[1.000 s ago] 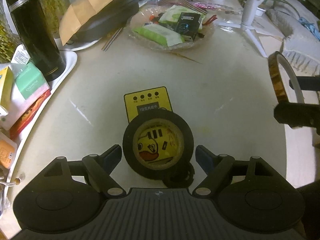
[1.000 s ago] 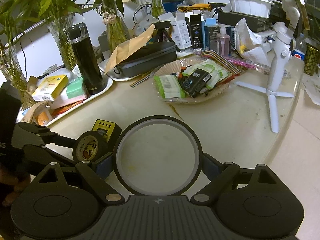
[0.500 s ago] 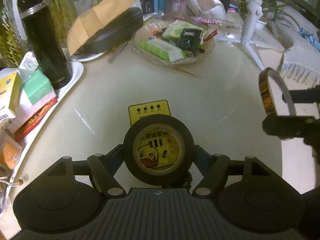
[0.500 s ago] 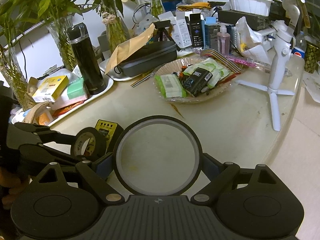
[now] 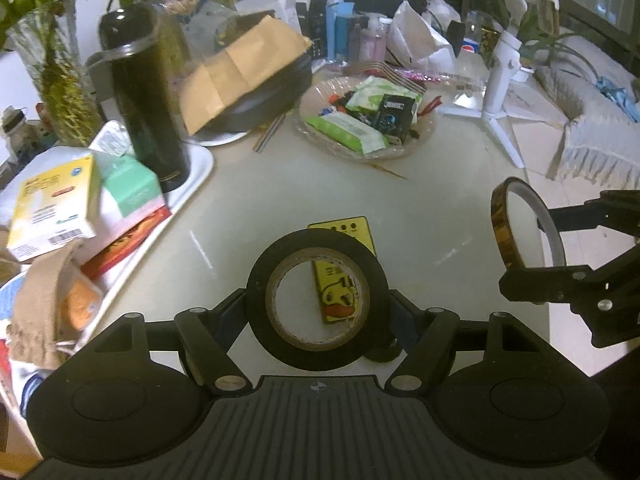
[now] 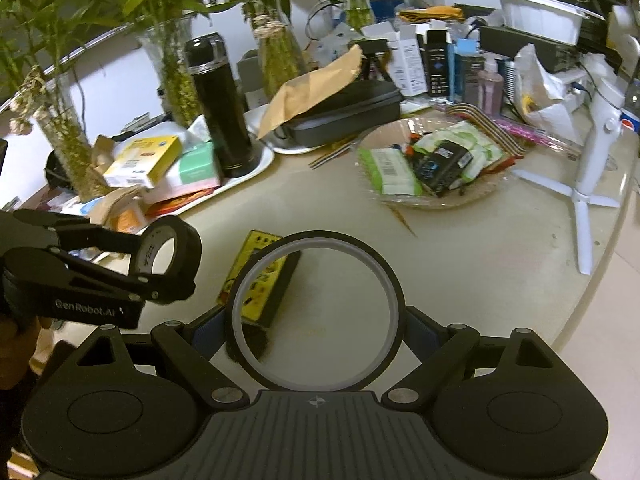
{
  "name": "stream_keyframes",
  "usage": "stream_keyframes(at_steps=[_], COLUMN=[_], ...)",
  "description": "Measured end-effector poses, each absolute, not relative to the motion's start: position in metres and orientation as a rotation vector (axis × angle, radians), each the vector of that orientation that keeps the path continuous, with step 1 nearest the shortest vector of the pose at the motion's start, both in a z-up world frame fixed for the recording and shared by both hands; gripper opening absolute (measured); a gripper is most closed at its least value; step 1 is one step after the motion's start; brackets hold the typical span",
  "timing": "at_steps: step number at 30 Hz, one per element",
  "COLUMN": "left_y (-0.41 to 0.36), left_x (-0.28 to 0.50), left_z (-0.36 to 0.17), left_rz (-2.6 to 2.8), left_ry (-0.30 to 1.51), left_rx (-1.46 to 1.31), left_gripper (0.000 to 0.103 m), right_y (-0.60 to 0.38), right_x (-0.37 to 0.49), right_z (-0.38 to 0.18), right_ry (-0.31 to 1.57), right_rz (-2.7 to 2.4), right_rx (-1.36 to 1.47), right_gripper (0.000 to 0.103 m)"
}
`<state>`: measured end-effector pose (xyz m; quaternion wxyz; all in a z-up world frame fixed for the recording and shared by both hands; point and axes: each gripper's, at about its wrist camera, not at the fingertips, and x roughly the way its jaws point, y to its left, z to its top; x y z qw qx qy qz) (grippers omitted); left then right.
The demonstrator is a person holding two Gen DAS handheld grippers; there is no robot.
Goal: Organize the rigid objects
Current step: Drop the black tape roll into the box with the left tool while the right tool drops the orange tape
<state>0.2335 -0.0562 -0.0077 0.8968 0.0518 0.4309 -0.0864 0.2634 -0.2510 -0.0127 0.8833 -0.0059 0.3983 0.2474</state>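
Note:
My left gripper (image 5: 318, 312) is shut on a black tape roll (image 5: 256, 300) and holds it upright above the table; it also shows in the right wrist view (image 6: 188, 248). My right gripper (image 6: 316, 324) is shut on a large thin amber tape ring (image 6: 394, 292), also lifted; the ring shows at the right of the left wrist view (image 5: 500, 220). A yellow box with a duck print (image 5: 340, 228) lies flat on the table below both rolls, and in the right wrist view (image 6: 260, 248).
A white tray (image 6: 260, 160) at the left holds a black flask (image 6: 220, 108) and boxes. A glass dish of packets (image 6: 432, 160) stands at the back. A white tripod (image 6: 588, 152) stands near the right table edge. Vases with plants line the back left.
My left gripper closed on the black tape roll and lifted it off the yellow box. Both grippers have risen and tilted up, showing more of the table's back.

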Motion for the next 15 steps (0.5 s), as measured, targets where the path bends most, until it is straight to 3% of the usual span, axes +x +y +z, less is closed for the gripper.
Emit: stream_keyframes(at_steps=[15], left_y=[-0.036], left_x=[0.181], left_z=[0.022], left_rz=[-0.167], left_ry=[0.852], left_rx=[0.086], left_gripper=[0.072], right_y=[-0.233], right_x=[0.229], right_z=[0.015], right_ry=[0.829], right_rz=[0.608], right_rx=[-0.033], right_gripper=[0.092])
